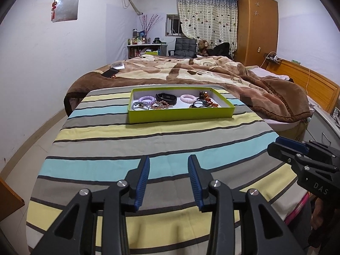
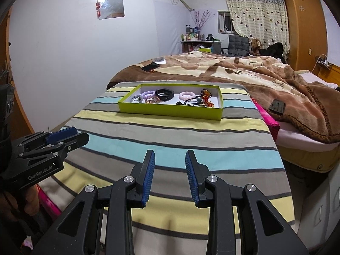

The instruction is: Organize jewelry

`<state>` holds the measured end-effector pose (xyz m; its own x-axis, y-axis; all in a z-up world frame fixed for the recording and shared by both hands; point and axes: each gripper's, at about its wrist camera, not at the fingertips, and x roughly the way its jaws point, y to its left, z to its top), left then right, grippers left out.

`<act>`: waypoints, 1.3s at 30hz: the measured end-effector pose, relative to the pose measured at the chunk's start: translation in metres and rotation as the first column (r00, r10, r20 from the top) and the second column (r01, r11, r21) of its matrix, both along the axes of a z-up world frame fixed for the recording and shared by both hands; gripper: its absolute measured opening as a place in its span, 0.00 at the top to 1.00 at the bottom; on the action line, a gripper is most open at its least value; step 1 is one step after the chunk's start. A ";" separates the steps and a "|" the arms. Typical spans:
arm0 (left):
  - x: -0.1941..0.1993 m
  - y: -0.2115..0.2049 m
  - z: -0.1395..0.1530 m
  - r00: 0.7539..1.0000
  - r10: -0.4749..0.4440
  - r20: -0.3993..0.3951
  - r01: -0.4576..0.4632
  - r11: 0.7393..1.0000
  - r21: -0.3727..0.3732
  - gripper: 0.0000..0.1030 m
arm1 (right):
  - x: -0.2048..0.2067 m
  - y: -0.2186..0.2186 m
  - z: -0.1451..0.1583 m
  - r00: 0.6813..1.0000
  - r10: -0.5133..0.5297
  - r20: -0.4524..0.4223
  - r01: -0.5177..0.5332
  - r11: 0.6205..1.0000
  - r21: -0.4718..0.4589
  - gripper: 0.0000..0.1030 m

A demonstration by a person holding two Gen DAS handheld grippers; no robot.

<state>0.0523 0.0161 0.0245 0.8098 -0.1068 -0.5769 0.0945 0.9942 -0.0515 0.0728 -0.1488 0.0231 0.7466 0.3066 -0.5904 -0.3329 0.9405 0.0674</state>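
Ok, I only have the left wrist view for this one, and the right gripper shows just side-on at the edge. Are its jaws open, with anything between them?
Observer: The right gripper is open. Nothing is between its pads, and only the striped cloth lies below.
Operator: Any marking on the side of the left tool?
Observer: Yes, the left gripper reads GenRobot.AI on its black body.
Operator: Can you see who is holding it?
Observer: Only a hand around its handle, in shadow at the frame's left edge.
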 end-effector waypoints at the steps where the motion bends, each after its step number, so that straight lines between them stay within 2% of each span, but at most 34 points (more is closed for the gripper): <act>1: -0.001 0.001 0.000 1.000 0.002 0.002 -0.002 1.000 0.000 0.62 | 0.000 0.000 0.000 1.000 0.000 0.000 0.000 1.000 -0.002 0.70; 39: -0.001 0.001 -0.004 1.000 0.028 0.005 -0.028 1.000 0.012 0.62 | -0.002 -0.001 -0.002 1.000 0.000 -0.018 0.000 1.000 0.003 0.70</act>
